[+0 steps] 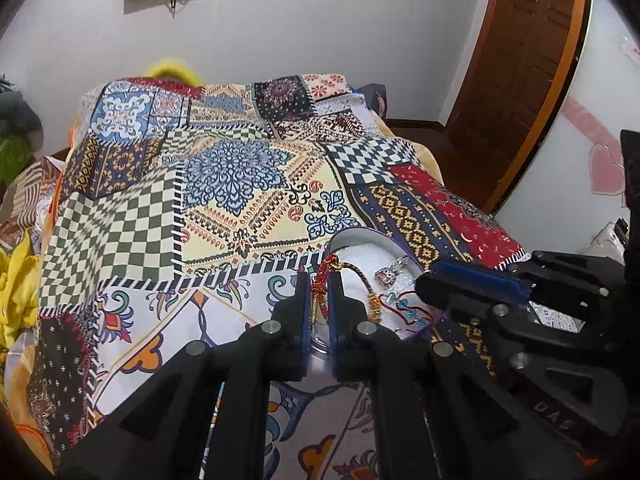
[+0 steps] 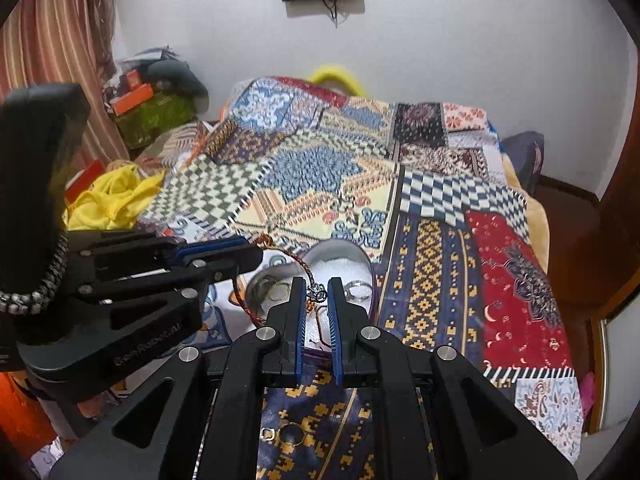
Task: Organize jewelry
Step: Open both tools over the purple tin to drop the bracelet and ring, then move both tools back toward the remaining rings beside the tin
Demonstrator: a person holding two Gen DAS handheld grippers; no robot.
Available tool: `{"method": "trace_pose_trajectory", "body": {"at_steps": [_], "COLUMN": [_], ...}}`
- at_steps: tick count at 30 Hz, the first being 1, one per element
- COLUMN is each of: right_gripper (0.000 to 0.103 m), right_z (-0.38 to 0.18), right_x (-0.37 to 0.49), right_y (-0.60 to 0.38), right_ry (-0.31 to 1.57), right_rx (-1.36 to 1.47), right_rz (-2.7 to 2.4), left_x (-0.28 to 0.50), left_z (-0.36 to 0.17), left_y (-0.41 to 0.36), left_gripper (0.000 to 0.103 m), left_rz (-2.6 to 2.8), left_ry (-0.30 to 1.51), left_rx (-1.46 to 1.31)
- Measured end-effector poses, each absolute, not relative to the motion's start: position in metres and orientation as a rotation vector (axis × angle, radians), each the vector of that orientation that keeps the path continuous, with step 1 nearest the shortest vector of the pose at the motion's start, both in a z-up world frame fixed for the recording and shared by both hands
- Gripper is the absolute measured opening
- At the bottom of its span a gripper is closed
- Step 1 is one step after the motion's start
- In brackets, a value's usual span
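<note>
A round jewelry box [image 1: 362, 236] with a white lining sits on the patchwork bedspread; it also shows in the right wrist view [image 2: 340, 249]. My left gripper [image 1: 320, 280] is shut on a red and gold braided bracelet [image 1: 322, 276] at the box's near rim, and the cord trails into the box. My right gripper [image 2: 318, 286] stands over the box with a narrow gap between its jaws and a small silver trinket [image 2: 317, 292] at its tips. A silver charm [image 1: 390, 272] and a red cord with blue beads [image 1: 408, 308] lie in the box. Rings [image 2: 358, 290] lie inside.
A gold ring [image 2: 292, 434] and a small clasp lie on the bedspread below my right gripper. Yellow cloth [image 2: 112, 198] and clutter sit at the bed's left side. A wooden door [image 1: 516, 60] stands to the right. The bedspread [image 1: 224, 184] stretches to the wall.
</note>
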State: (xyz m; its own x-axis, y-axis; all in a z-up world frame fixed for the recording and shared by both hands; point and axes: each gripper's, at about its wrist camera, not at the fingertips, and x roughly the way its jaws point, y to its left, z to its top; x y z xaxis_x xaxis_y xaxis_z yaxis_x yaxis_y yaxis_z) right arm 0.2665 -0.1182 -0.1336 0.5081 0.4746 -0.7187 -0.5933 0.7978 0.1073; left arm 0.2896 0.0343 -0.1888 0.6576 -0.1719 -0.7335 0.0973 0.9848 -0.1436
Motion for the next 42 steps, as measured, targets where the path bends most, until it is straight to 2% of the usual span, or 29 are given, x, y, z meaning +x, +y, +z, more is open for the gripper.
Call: {"method": "trace_pose_trajectory", "body": {"at_steps": [16,20,23,30,34,38,42], "right_gripper": [0.01,0.011,0.013,0.022,0.033,0.036,0.036], "right_z": [-0.151,-0.148,-0.144,-0.126,-0.114,-0.101,-0.092], "right_x": [0.271,0.268,0.265,0.254,0.246,0.237,0.227], "right_y": [-0.111,-0.11,-0.109,-0.116,-0.122,-0.129,-0.139], "right_ry": [0.878,0.88,0.871,0.83,0.803,0.775,0.748], "right_rx": [-0.224,-0.247,-0.258,-0.256,-0.239,-0.218,-0.218], "right_rz": [0.616,0.607,0.602,0.584,0.576,0.569,0.547], "left_x": [0.288,0.284,0.279,0.264,0.251,0.238,0.224], "left_z": [-0.196,-0.19,-0.184,-0.164,-0.149,-0.137,-0.128], "left_y": [0.038,0.037,0.036,0.036,0.035,0.034,0.031], "left_gripper": [0.007,0.012,0.019,0.02,0.023,0.03,0.031], "left_rz": [-0.149,-0.156,-0.16,-0.163,-0.162,-0.163,-0.169], "left_ry": [0.876,0.872,0.865,0.835,0.81,0.788,0.778], "left_rx": [-0.084,-0.082,-0.076,-0.067,-0.06,-0.056,-0.045]}}
